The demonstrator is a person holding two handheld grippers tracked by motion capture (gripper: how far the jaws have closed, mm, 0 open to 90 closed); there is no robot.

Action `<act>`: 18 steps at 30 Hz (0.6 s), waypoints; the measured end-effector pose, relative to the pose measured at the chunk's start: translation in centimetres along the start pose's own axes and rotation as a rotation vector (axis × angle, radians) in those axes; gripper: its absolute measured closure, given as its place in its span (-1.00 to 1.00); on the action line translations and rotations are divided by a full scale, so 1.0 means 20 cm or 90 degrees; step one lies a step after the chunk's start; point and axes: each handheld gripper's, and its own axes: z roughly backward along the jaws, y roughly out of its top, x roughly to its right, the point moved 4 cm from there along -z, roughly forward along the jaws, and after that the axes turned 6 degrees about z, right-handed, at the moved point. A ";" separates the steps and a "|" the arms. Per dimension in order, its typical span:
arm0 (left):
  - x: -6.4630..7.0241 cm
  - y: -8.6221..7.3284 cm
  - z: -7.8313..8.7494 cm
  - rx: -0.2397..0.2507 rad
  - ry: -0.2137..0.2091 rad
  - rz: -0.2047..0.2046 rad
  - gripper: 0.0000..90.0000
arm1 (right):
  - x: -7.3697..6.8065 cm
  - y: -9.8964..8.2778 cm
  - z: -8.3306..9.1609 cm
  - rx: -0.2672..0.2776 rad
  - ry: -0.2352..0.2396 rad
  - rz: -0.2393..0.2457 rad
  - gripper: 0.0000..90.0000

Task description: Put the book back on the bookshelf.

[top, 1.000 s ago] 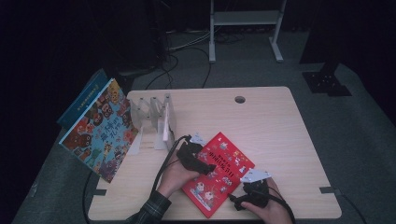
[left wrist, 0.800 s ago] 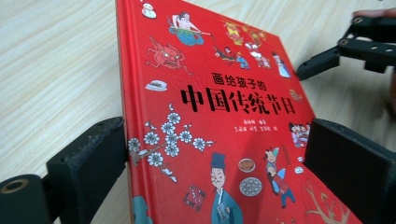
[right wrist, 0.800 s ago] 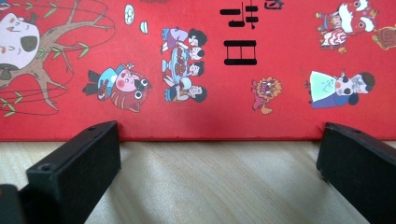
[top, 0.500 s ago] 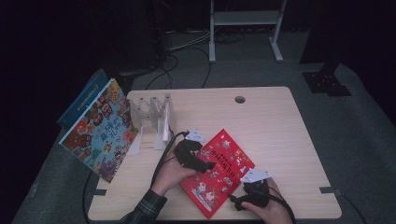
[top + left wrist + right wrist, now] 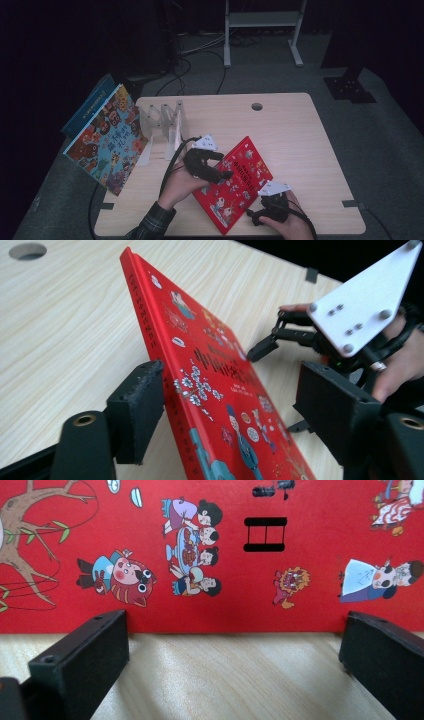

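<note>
Nearest me, at the table's front edge, my right hand holds my right gripper [image 5: 257, 216], a black two-jaw tool with a pale three-cornered plate on top. Its jaws stand wide apart, low over the wood, facing the near edge of a thin red hardcover picture book [image 5: 234, 183] without gripping it. In the right gripper view the cover is glossy red, printed with cartoon children around a table, a red cat-like figure, a small lion and a tree; a bold black character sits near the top, but I cannot read it.

A little farther in, my left hand [image 5: 181, 184], in a plaid sleeve, reaches forward with my left gripper [image 5: 225, 175]. In the left gripper view the book's red edge stands tilted up off the light wooden table [image 5: 300, 135] between the open jaws: the left pad touches the spine side, while the right pad stands clear of the cover. The cover's gold lettering is blurred.

Farther back and left, a clear plastic slotted book rack [image 5: 165, 122] stands on the table. A large blue picture book [image 5: 107, 137] with owl-like creatures and pale characters I cannot read leans beside it, overhanging the table's left edge. A round cable hole [image 5: 257, 106] marks the far side.
</note>
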 end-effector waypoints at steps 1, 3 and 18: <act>0.00 0.00 0.01 0.005 -0.004 0.002 -0.34 | 0.00 0.00 0.00 0.000 0.000 0.000 -1.00; 0.01 0.01 0.02 0.014 -0.014 -0.001 -0.24 | 0.00 0.00 0.00 0.000 0.001 -0.001 -1.00; 0.07 -0.01 0.02 -0.003 -0.073 -0.013 0.13 | 0.01 0.00 -0.01 -0.001 -0.013 -0.006 -1.00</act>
